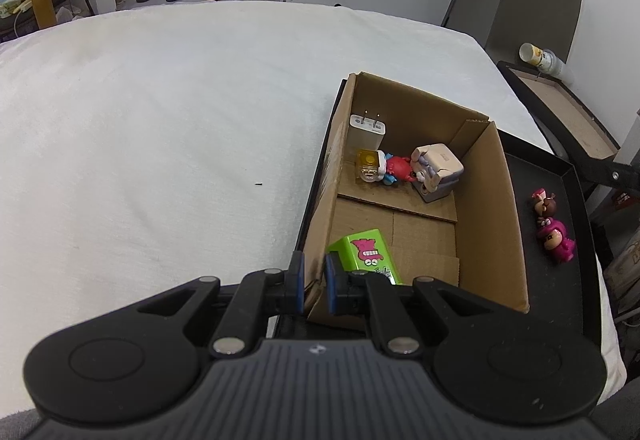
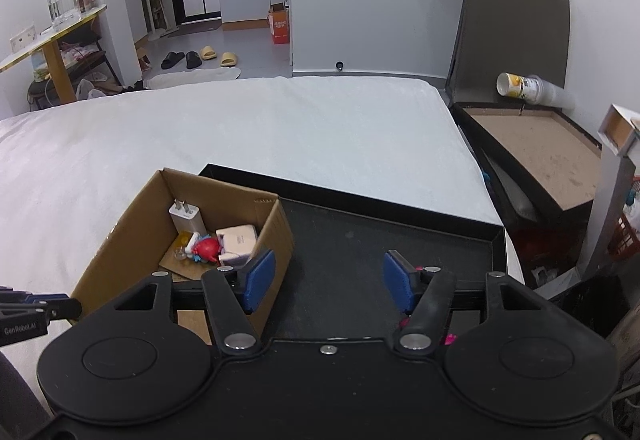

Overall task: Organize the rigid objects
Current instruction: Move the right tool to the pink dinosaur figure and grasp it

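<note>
So the left gripper (image 1: 314, 282) is pinched onto the near-left wall of the cardboard box (image 1: 486, 215), one blue pad either side of the cardboard. The box sits at the left edge of a black tray (image 2: 400, 236) on the white bed (image 1: 160, 119). Inside, at the far end: a white charger (image 1: 367, 129) in the far-left corner, a little clear amber-topped thing (image 1: 368, 165), a red and blue figure (image 1: 394, 169), and a white blocky robot toy (image 1: 436, 169). A green box with a pink cartoon face (image 1: 370, 254) lies at the near end. Two pink figurines (image 1: 554, 230) lie by the tray's right edge, outside the box. The right gripper (image 2: 328, 282) is spread wide over bare tray, holding nothing.
</note>
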A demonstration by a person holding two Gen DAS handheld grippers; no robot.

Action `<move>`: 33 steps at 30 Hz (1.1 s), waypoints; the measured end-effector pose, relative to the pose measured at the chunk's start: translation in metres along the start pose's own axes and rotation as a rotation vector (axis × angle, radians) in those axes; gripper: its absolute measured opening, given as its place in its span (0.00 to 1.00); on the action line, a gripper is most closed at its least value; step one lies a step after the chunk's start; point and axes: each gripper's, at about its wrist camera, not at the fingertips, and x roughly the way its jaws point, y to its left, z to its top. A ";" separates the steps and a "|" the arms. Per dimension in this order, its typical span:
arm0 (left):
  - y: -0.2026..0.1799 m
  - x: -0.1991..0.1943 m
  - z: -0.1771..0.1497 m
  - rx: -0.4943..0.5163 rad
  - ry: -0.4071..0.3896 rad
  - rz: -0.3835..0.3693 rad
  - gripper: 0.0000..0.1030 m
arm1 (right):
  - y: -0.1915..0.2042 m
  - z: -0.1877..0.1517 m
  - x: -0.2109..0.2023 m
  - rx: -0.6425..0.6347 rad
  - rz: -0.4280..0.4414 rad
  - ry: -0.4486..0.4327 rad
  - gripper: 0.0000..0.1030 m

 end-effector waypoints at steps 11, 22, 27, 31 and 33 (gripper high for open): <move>-0.009 0.000 -0.001 0.037 -0.002 0.046 0.10 | -0.029 -0.020 0.003 0.051 0.022 -0.011 0.74; -0.015 0.004 0.001 0.042 0.009 0.079 0.10 | -0.064 -0.046 0.016 0.106 0.046 -0.008 0.81; -0.018 0.006 0.001 0.049 0.015 0.095 0.10 | -0.078 -0.057 0.022 0.113 0.039 -0.018 0.83; -0.019 0.007 0.001 0.052 0.020 0.104 0.10 | -0.090 -0.067 0.032 0.154 0.034 -0.028 0.83; -0.020 0.009 0.001 0.053 0.023 0.110 0.10 | -0.091 -0.070 0.036 0.139 0.011 -0.044 0.83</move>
